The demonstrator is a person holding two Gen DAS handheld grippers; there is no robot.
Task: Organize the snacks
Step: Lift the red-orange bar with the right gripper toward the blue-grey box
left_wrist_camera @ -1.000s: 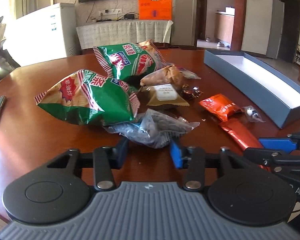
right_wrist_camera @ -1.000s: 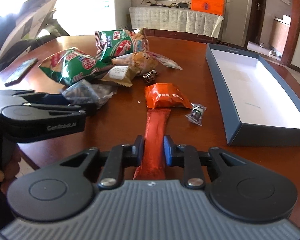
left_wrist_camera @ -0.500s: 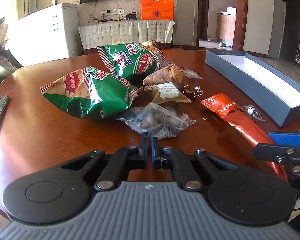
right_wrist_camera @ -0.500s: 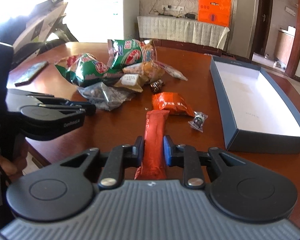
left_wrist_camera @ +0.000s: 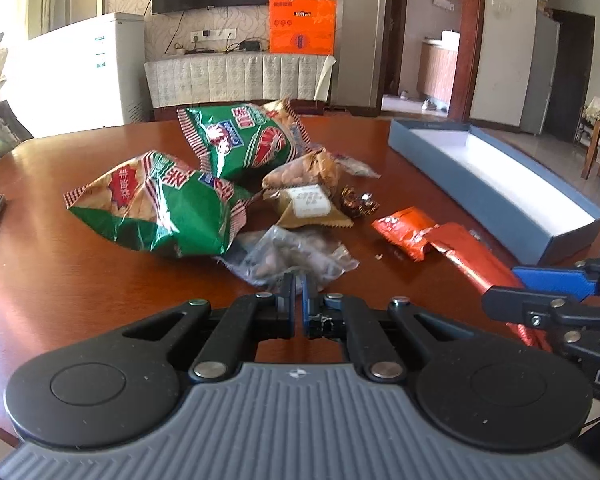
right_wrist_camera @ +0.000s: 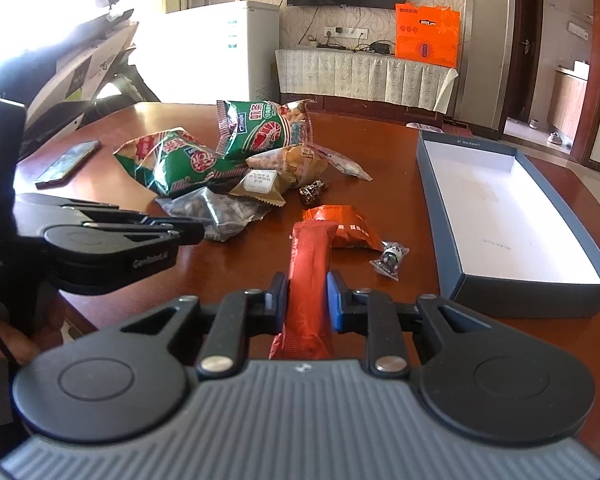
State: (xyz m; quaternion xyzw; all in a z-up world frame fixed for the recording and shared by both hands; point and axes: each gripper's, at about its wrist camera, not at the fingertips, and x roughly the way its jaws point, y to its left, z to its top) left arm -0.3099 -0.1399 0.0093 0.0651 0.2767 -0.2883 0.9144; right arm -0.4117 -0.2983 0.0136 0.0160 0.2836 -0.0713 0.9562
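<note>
My right gripper point(right_wrist_camera: 307, 286) is shut on a long red snack stick point(right_wrist_camera: 310, 268) and holds it above the table; the stick also shows in the left wrist view point(left_wrist_camera: 476, 264). My left gripper point(left_wrist_camera: 295, 286) is shut on the near edge of a clear bag of nuts point(left_wrist_camera: 292, 258), seen in the right wrist view too point(right_wrist_camera: 216, 212). Two green chip bags point(left_wrist_camera: 168, 208) point(left_wrist_camera: 240, 142), a tan packet point(left_wrist_camera: 308, 204), an orange packet point(right_wrist_camera: 348, 226) and small wrapped sweets point(right_wrist_camera: 390, 260) lie in a heap.
An open blue box with a white inside point(right_wrist_camera: 500, 216) stands to the right on the round wooden table point(left_wrist_camera: 60, 272). A phone point(right_wrist_camera: 70, 162) lies at the table's left edge. A white freezer and a TV shelf stand behind.
My left gripper went from open to shut on the clear nut bag's edge and has lifted it slightly. My right gripper has raised the red stick off the table.
</note>
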